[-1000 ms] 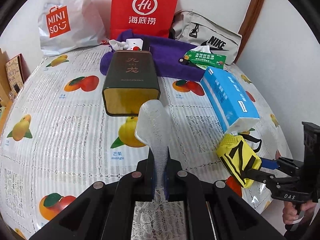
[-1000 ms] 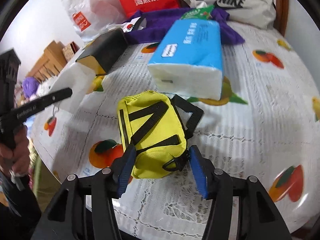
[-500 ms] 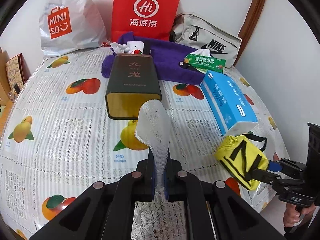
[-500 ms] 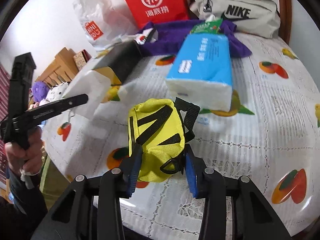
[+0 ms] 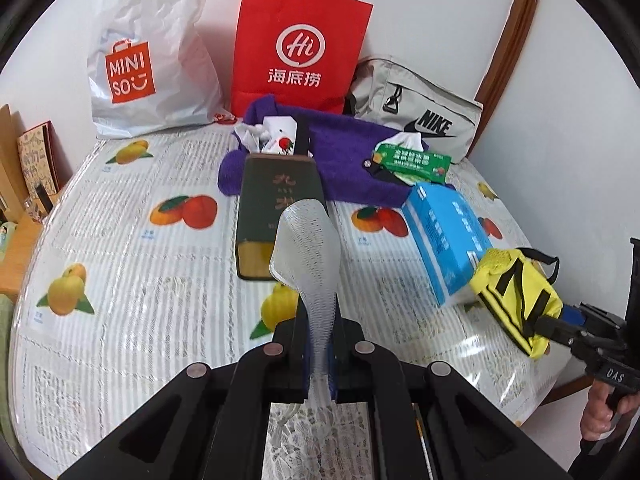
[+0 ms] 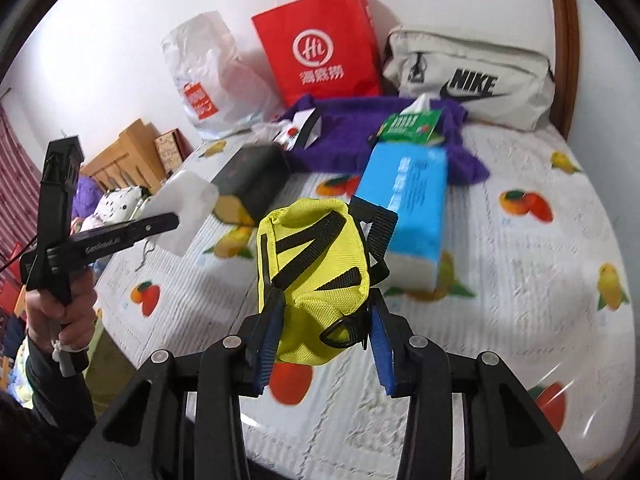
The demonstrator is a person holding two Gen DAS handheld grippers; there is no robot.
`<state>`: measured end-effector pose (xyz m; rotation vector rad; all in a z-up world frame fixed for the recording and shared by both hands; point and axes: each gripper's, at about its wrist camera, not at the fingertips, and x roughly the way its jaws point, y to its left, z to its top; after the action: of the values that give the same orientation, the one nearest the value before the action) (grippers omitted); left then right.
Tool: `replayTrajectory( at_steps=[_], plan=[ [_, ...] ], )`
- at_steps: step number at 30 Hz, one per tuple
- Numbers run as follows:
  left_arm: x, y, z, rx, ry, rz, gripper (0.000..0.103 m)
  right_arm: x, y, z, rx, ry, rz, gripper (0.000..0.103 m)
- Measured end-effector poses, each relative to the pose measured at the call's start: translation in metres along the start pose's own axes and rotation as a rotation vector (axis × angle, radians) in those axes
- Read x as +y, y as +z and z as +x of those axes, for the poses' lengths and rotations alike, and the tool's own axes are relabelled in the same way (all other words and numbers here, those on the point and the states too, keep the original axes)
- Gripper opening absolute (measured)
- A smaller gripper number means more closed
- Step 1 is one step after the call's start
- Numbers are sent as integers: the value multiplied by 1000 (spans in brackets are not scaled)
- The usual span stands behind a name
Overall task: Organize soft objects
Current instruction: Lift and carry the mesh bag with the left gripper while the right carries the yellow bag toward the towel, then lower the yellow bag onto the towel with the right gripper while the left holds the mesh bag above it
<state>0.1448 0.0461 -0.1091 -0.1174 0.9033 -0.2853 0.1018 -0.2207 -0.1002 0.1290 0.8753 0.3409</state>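
The small yellow fabric pouch with black webbing straps [image 6: 316,264] sat between the blue pads of the right gripper [image 6: 326,344], which had just been closing and now pinched the pouch's lower end, the jaws about half apart around its bulk; the pouch hung clear above the table [image 6: 520,280], its top tilted away from the camera and a black strap loop trailing off its right side. In the left wrist view the same pouch [image 5: 516,296] showed at the right edge, off the cloth and just in front of the blue rectangular tissue pack [image 5: 448,236]. The left gripper [image 5: 320,344] was closed almost fully on a thin white ribbed mesh strip [image 5: 308,252], which stood up from between the fingers and curled over at its top, held above the table's fruit-printed cloth. Beyond the strip lay a dark green rectangular tin with gold ends [image 5: 276,208], flat on the cloth. Behind it lay a rumpled purple fleece cloth [image 5: 348,156] with a green tissue packet [image 5: 412,160] resting on its right part. Against the wall stood a white plastic shopping bag [image 5: 148,68], a red paper carrier bag [image 5: 300,52] and a grey fabric waist bag [image 5: 420,116].
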Motion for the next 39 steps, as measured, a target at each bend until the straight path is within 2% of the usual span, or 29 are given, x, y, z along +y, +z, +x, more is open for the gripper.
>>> replayTrajectory(
  at_steps=[12, 21, 25, 29, 39],
  plan=[
    [2, 51, 7, -4, -24, -14, 6, -18, 62, 9, -65, -22, -14, 41],
    [9, 89, 25, 7, -19, -29, 6, -28, 111, 42, -74, -20, -27, 41],
    [16, 101, 39, 23, -67, -70, 6, -30, 133, 56, -83, -20, -37, 41],
    [17, 117, 53, 25, -54, -70, 6, -35, 155, 75, -84, -32, -44, 41],
    [15, 152, 81, 36, -67, -61, 6, -49, 203, 120, -78, -114, -83, 41]
  ],
)
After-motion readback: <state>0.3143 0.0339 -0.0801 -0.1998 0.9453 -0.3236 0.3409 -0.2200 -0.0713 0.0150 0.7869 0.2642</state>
